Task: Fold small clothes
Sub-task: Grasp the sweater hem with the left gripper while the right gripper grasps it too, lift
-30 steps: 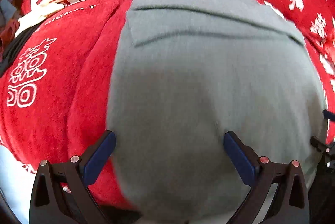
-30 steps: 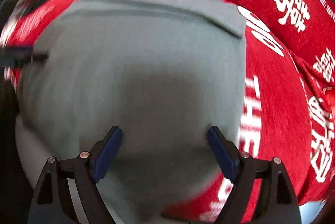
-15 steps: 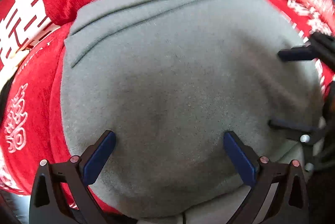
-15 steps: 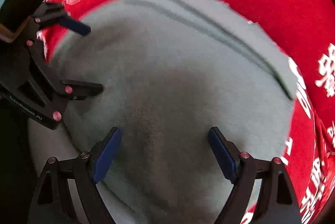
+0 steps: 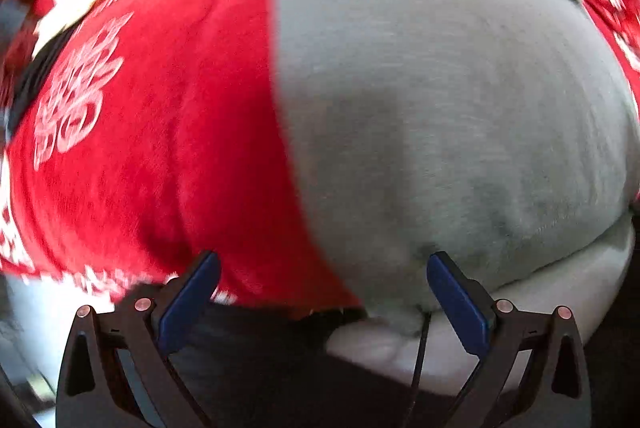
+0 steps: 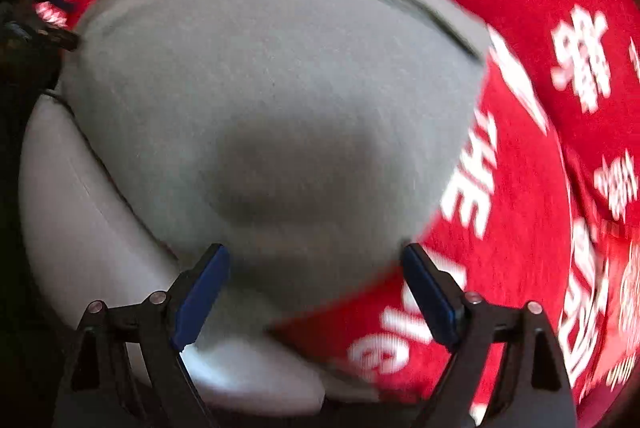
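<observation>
Lying flat on the red cloth (image 5: 168, 132) with white printed characters: a grey folded garment (image 5: 452, 116), seam lines running along its far edge. Both views motion-blurred.

Left tool (image 5: 322, 302): blue pads spread wide, nothing between them. It sits over the garment's near left corner; left pad above red cloth, right pad above grey fabric. Contact can't be judged.

Right tool (image 6: 314, 298): also spread wide, holding nothing, over the garment's (image 6: 272, 88) near right corner where grey meets red cloth (image 6: 532, 188). A pale surface (image 6: 92, 228) shows under the garment's near edge. Left tool partly visible at the far left of the right wrist view.
</observation>
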